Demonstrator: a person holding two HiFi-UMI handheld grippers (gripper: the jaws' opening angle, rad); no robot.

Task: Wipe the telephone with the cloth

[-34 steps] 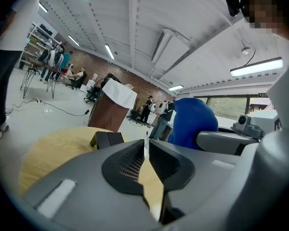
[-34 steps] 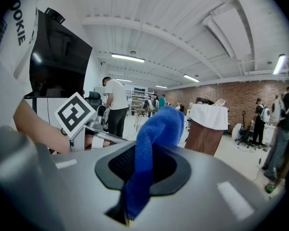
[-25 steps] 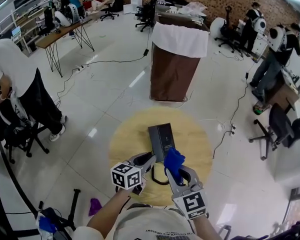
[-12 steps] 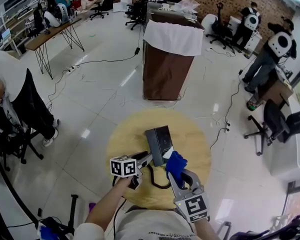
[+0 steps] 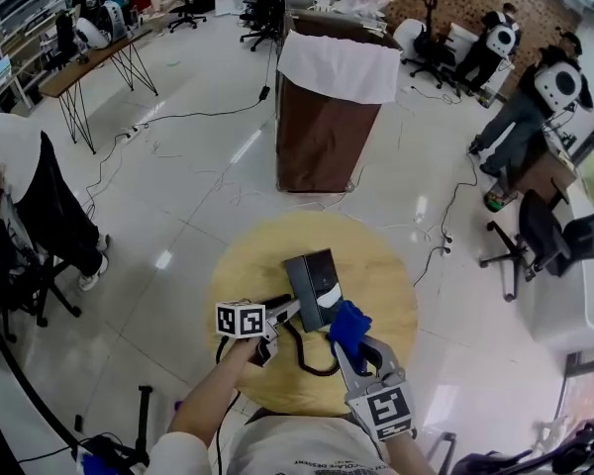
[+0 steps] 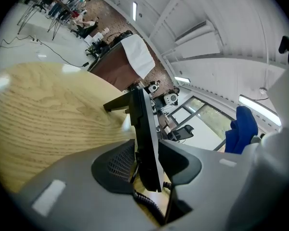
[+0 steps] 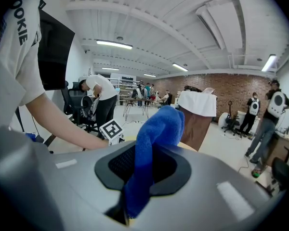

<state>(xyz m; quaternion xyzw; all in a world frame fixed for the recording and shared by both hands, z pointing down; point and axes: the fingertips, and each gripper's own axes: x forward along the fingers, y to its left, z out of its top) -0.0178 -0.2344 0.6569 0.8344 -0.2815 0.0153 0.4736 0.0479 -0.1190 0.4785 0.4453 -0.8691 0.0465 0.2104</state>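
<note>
A black telephone point(image 5: 315, 287) lies on the round wooden table point(image 5: 376, 265), its coiled cord point(image 5: 302, 349) trailing toward me. My left gripper point(image 5: 289, 312) is low at the phone's near left side. In the left gripper view the phone's edge point(image 6: 145, 138) stands between the jaws of the left gripper point(image 6: 147, 170), which have just been opening, and a gap shows beside the right pad. The right gripper point(image 5: 348, 342) hovers just right of the phone, shut on a blue cloth point(image 5: 346, 323). That cloth point(image 7: 151, 148) sticks up out of the right gripper point(image 7: 142, 170).
A brown bin with a white liner point(image 5: 335, 117) stands beyond the table. Cables run over the glossy floor. A person point(image 5: 30, 196) stands at the left, an office chair point(image 5: 535, 236) and other people at the right, desks at the far left.
The left gripper has come down from above the table's near edge to the phone, and its jaws have spread around the phone's edge. The right gripper with the cloth has hardly moved.
</note>
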